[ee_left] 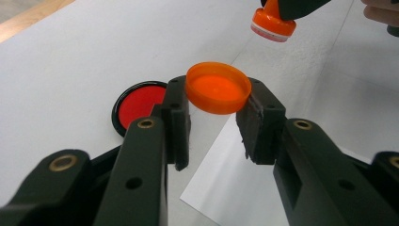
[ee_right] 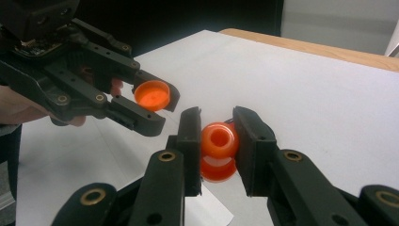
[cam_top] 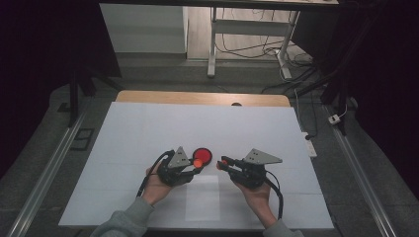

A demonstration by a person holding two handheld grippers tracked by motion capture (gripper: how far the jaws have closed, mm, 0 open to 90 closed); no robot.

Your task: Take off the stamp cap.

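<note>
A shallow round black dish (cam_top: 202, 156) with a red pad inside sits on the white-covered bench (cam_top: 148, 133), near the middle and just beyond the left gripper (cam_top: 196, 164). In the left gripper view the same dish (ee_left: 136, 104) lies flat behind the left jaw.

A person's hands come in from the near edge, each holding a black two-jaw gripper, and the tips point toward one another with a small gap between them. The left gripper (ee_left: 214, 117) is clamped on a small orange plastic cap (ee_left: 217, 88), held by its rim with the hollow side facing up and tilted. The right gripper (ee_right: 217, 141) is closed around an orange plastic stamp (ee_right: 219, 150), spool-shaped with a round knob at the end, held above the bench. From the left gripper view the stamp (ee_left: 273, 24) shows a white face ringed in orange. The cap (ee_right: 151, 96) and the stamp are near each other but apart.
</note>
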